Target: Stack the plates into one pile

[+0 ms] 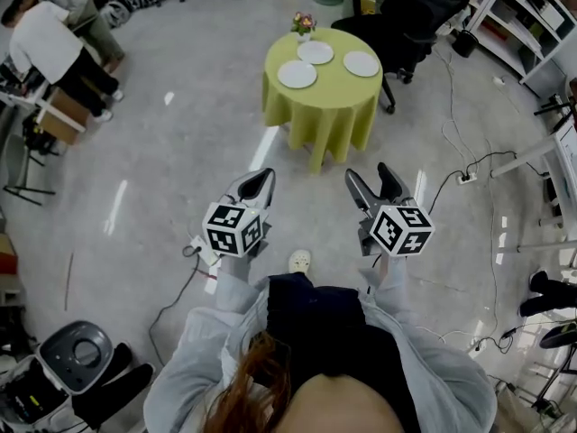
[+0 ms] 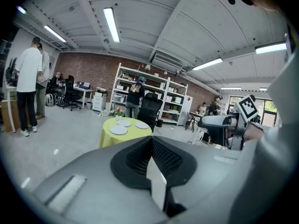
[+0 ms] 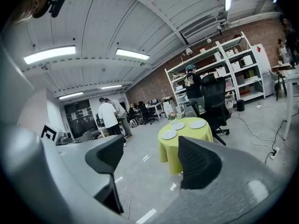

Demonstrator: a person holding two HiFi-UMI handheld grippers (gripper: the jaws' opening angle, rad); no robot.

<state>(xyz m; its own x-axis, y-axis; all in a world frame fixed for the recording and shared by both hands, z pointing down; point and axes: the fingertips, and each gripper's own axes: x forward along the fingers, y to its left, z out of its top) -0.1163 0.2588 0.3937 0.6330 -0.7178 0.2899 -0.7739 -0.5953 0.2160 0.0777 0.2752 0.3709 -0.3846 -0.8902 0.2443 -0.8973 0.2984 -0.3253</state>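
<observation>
Three white plates lie apart on a round table with a yellow-green cloth (image 1: 325,106) well ahead of me: one at the front left (image 1: 297,74), one at the back (image 1: 315,52), one at the right (image 1: 361,63). Both gripper views show the same table far off, the front plate (image 2: 118,130) (image 3: 168,134) nearest. My left gripper (image 1: 263,181) (image 2: 151,141) is held over the floor, short of the table, with its jaws shut and nothing in them. My right gripper (image 1: 370,177) (image 3: 149,155) is level beside it, jaws apart and empty.
A small flower pot (image 1: 303,25) stands at the table's back edge. A black office chair (image 1: 410,16) is right behind the table. Cables and a power strip (image 1: 464,177) lie on the floor at right, shelves (image 1: 514,16) further back. People (image 1: 50,48) stand at desks far left.
</observation>
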